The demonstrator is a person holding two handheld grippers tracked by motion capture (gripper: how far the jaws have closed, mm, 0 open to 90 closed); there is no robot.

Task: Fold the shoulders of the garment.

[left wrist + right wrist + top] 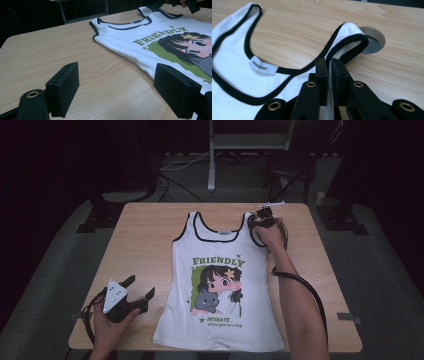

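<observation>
Two claws | right claw (328, 65) pinching tank top (220, 285) strap | left claw (137, 292) wide, empty

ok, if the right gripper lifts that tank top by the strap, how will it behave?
Likely floppy: the tank top lies flat on the table, and its strap already folds at the right gripper. Probably light, thin fabric. It would likely drape and drag rather than rise flat.
</observation>
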